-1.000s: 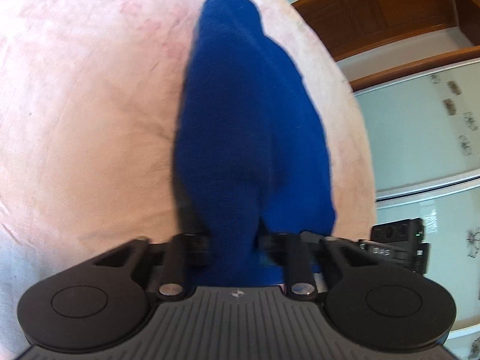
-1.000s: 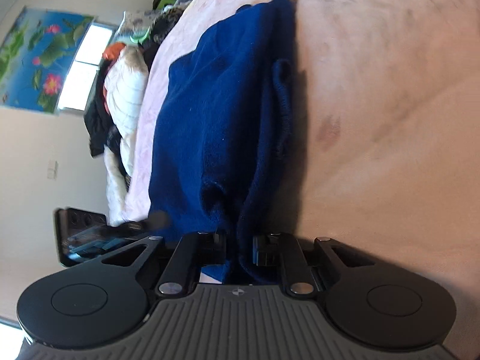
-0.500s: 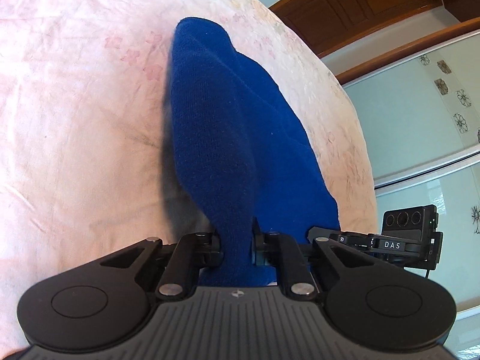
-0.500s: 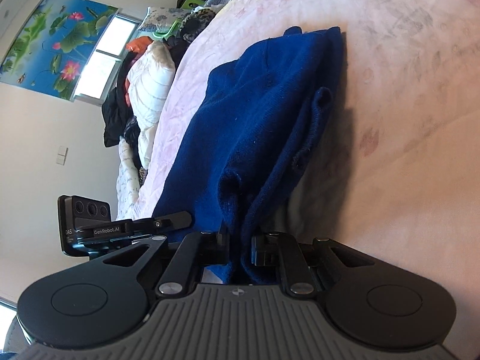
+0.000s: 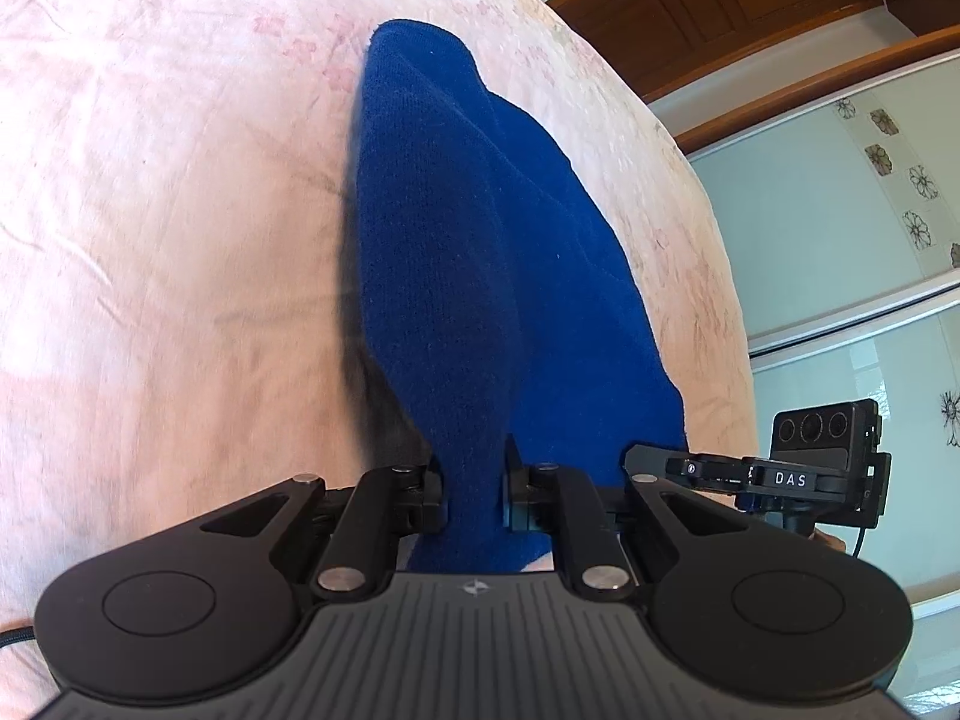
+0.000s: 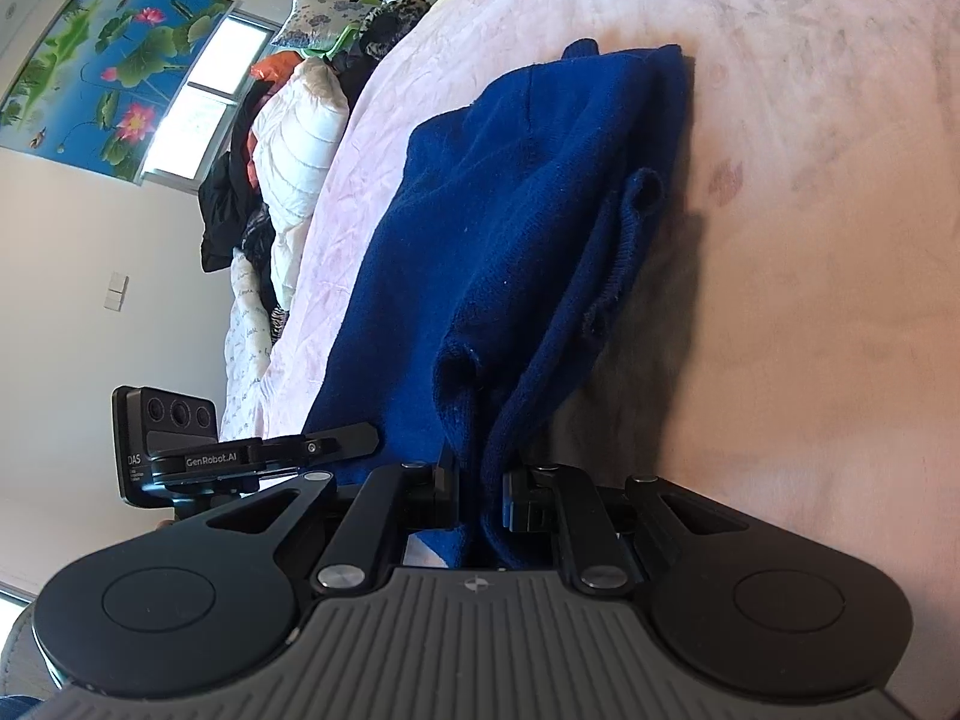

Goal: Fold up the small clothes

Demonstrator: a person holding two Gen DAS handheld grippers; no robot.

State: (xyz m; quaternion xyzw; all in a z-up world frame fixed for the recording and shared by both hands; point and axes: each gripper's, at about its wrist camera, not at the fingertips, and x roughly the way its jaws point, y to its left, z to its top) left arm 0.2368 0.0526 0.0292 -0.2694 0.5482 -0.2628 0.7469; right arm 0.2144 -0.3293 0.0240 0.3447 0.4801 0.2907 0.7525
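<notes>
A blue knit garment (image 5: 480, 252) lies stretched across a pink bedsheet (image 5: 168, 228), its near edge caught by two handheld grippers at once. The left gripper (image 5: 475, 495) has its black fingers (image 5: 433, 495) drawn close together on a bunched fold of the garment, the cloth filling the narrow gap between them and spilling back toward the gripper body; from there the garment runs away from the fingers in a long ridge, tapering to a rounded end far up the sheet, with a dark shadow along its left side. The right gripper (image 6: 480, 495) pinches the same garment (image 6: 516, 228) in the same way, fingers (image 6: 447, 492) nearly closed with a doubled edge of fabric pressed between them; beyond the fingers the garment spreads wide and lies in layered folds on the sheet (image 6: 810, 300), a ribbed hem curling along its right side. Each gripper shows at the edge of the other's view, just beside the garment: the right one (image 5: 822, 468) to the garment's right, the left one (image 6: 174, 444) to its left. Beyond the garment's far left, a heap of clothes (image 6: 288, 138) sits on the bed under a lotus poster (image 6: 114, 72); to the garment's right in the left wrist view stand wooden cabinets (image 5: 750, 6)
</notes>
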